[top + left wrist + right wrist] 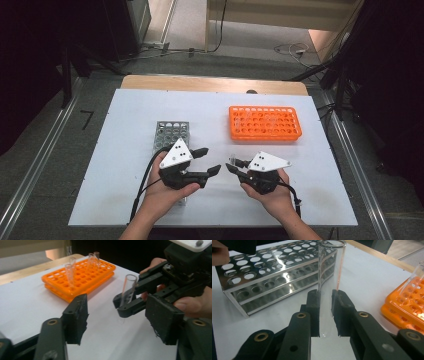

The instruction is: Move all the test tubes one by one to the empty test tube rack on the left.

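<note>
On a white table [125, 200] seen from above, a person's two hands each hold a black two-jaw gripper near the front edge. Furthest left stands a metal rack [170, 132] of round holes, all empty as far as the pictures show. Just in front of it is the left gripper [210, 160], its jaws spread wide with nothing between them and pointing right toward the other hand. The right gripper [231, 165] faces it, jaws closed on a clear glass test tube [329, 287] held upright near its rounded bottom, above bare table between the two racks (in the left gripper view the tube [127, 291] stands only a short way beyond the open jaws). Furthest right, toward the back, sits an orange rack [265, 122] with a few more tubes [93, 258] standing in it.

The work looks like moving tubes from the orange rack to the metal one, possibly by passing them hand to hand. It seems barely begun: one tube is lifted out and in transit, none is placed, several remain.
</note>
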